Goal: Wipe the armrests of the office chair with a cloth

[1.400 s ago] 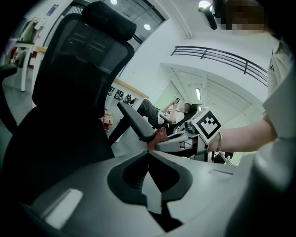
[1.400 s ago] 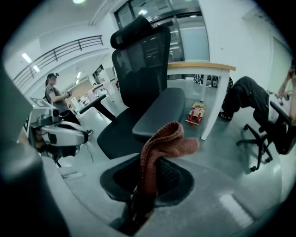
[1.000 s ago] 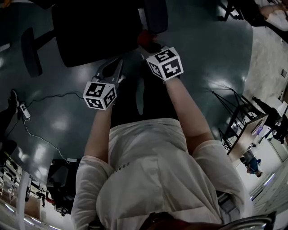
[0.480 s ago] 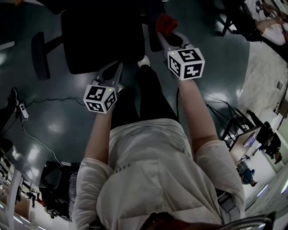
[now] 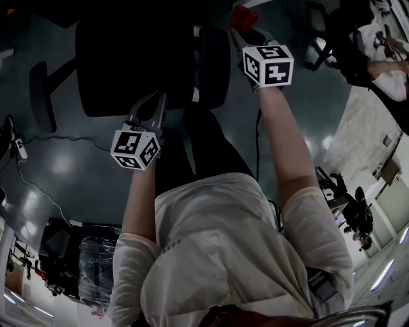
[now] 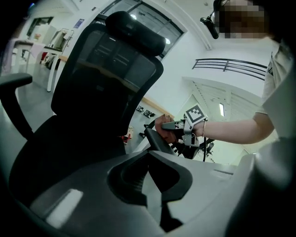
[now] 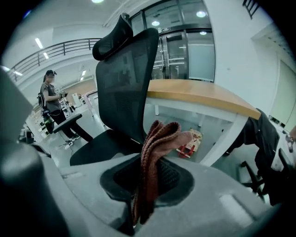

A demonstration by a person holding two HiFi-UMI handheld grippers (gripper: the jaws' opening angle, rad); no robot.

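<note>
The right claw (image 7: 148, 162) is clenched on the cloth (image 7: 155, 146), a reddish-brown piece with a ribbed, knitted weave. The cloth is folded into a thick loop that rises out of the dark recess between the two jaws and flops over to the right. In the head view the cloth (image 5: 243, 16) shows as a red bunch at the right claw (image 5: 241, 30), just beside the far end of the office chair's right armrest (image 5: 214, 64), a long black pad with rounded ends. Seen from the left gripper view, the cloth (image 6: 164, 132) appears to press on that armrest's (image 6: 156, 140) upper end. The left claw (image 6: 149, 157) is clenched on nothing, its grey moulded jaws meeting in a narrow V; in the head view it (image 5: 152, 105) hangs near the front edge of the seat (image 5: 134, 64), which is broad, black and matte. The chair's back (image 7: 127, 78) is dark see-through mesh in a curved frame, topped by a padded headrest (image 7: 113, 37). The other armrest (image 5: 41, 96) stands out at the seat's left. Each marker cube (image 5: 268, 64) carries black-and-white square patterns. The floor (image 5: 83, 172) is glossy, dark teal. Small print on the person's pale shirt (image 5: 217, 243) is too small to read.
</note>
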